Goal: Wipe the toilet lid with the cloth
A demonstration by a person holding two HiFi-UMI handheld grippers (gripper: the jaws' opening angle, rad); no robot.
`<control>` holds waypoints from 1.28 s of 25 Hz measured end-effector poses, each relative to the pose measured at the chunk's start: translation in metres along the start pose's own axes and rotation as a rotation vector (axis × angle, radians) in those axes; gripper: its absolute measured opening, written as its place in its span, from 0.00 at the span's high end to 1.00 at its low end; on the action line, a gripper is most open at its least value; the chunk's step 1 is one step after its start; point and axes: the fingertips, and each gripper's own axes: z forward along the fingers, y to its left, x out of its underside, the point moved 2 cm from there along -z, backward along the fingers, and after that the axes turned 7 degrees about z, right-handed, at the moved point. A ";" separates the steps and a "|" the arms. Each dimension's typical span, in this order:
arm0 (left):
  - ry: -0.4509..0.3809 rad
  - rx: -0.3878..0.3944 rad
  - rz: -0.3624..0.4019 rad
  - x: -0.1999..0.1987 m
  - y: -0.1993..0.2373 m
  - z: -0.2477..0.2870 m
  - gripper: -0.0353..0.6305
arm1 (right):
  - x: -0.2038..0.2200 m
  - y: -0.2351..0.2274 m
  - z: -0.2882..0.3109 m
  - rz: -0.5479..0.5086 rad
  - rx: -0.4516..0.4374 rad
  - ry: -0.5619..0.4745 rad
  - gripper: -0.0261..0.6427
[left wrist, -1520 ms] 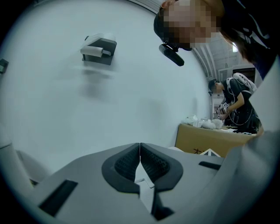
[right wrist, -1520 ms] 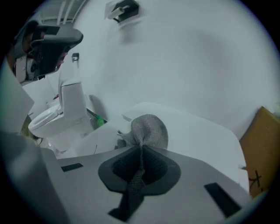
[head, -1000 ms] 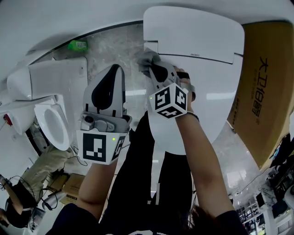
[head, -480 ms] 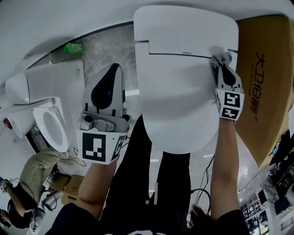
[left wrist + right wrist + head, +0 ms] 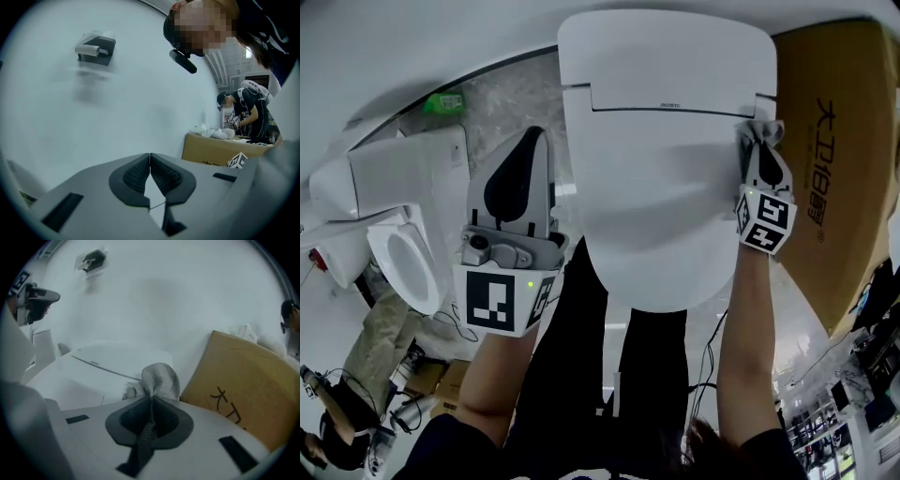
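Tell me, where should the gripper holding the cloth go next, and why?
Probably sweep the right gripper toward the person, along the toilet lid. Its jaws pinch the grey cloth at the lid's far right edge, so nearly all the lid lies nearer and leftward.

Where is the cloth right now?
In the head view, the cloth is pinched in the right gripper at the toilet lid's right rear edge, beside the cardboard box.

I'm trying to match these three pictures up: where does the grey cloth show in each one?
Head view: upper right, cloth in the right gripper at the toilet lid's edge.
Left gripper view: not in it.
Right gripper view: low centre, clamped between the jaws.
Shared landmark: the cardboard box.
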 end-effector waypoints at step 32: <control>0.005 -0.044 0.008 0.012 0.010 -0.024 0.91 | 0.002 0.237 -0.028 -0.463 -0.535 -0.029 0.91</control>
